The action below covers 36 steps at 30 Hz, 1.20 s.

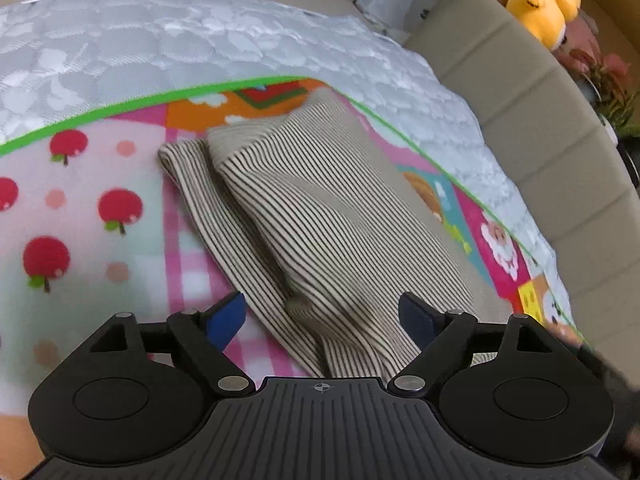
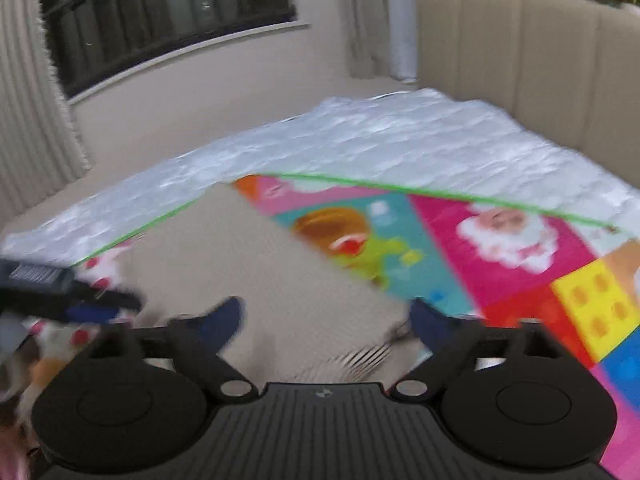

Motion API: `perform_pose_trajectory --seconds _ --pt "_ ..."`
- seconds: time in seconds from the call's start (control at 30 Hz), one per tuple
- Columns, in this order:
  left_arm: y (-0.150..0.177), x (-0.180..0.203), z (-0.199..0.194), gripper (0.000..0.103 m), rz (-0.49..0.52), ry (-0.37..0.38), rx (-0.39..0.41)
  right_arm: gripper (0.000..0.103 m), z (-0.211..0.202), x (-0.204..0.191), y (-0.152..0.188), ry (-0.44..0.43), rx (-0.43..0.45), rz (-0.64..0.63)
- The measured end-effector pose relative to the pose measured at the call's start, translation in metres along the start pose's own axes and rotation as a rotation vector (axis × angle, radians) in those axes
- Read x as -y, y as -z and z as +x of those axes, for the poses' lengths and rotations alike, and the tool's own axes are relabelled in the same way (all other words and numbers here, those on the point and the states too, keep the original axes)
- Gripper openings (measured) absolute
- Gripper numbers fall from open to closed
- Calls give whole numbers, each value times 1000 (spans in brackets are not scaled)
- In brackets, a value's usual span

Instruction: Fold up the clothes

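Lying across a bright children's blanket (image 1: pixel 100 208), the striped garment (image 1: pixel 320 216) was already doubled over on itself, one folded layer stacked on a narrower strip that showed along its left side. The blanket, with red apples on one part, cartoon squares on the other and a green edge, was spread on a pale quilted mattress (image 1: pixel 160 40).

The left gripper (image 1: pixel 324 316) hovered over the near end of the garment with its jaws spread wide. The cloth ran underneath the gap, yet the blue pads (image 1: pixel 226 316) stood clear of it on either side and gripped nothing.

The right gripper (image 2: pixel 326 320) was over the near right corner of the same garment (image 2: pixel 256 264), which looked plain beige in that blurred view. Its jaws were also apart. The fabric lay between and below the fingers (image 2: pixel 224 320), but the blur made it impossible for me to tell whether either pad touched it; nothing looked pinched or lifted. At the left edge of that view the other gripper (image 2: pixel 80 300) showed as a dark smear just beside the cloth.

A padded beige headboard (image 1: pixel 520 112) rose behind the mattress, and a yellow plush toy (image 1: pixel 548 4) sat above it beside some reddish plants (image 1: pixel 608 80). Across the room was a dark barred window (image 2: pixel 160 16) flanked by pale curtains (image 2: pixel 28 120).
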<state>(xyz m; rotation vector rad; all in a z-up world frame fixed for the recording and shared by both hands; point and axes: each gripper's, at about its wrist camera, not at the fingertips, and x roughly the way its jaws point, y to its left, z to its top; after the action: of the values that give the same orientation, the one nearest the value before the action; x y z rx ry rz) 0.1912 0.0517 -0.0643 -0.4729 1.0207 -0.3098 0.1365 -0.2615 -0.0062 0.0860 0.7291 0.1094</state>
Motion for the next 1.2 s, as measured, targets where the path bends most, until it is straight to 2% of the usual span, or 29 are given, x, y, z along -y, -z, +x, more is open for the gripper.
perform_pose_trajectory --seconds 0.03,0.23,0.33,0.47,0.6,0.7,0.9,1.0,1.03,1.1,1.2 --pt "1 4 2 88 2 3 -10 62 8 5 -7 12 -15 2" --pt "12 29 6 86 74 33 -58 62 65 30 -36 85 -100 -26" --pt "14 31 14 85 78 46 -96 62 98 33 -33 123 -165 -58" --pt "13 23 29 83 55 48 -141 62 122 30 -17 117 -226 -124" --pt "4 19 41 83 52 72 -147 62 114 28 -12 86 -231 -136" --pt "-13 19 49 83 82 89 -97 61 97 15 2 50 -259 -196" --pt "-42 -9 60 84 49 131 -21 61 43 -32 48 -110 -347 -315" --pt "-50 -18 58 84 26 126 22 65 25 -41 60 -104 -290 -305" --pt "-51 -19 55 84 22 118 32 70 19 -44 64 -97 -266 -297" --pt "-51 -17 46 88 21 98 51 76 11 -37 61 -72 -193 -219" --pt "-48 -11 26 92 53 83 72 76 -1 -22 42 -40 -63 -100"
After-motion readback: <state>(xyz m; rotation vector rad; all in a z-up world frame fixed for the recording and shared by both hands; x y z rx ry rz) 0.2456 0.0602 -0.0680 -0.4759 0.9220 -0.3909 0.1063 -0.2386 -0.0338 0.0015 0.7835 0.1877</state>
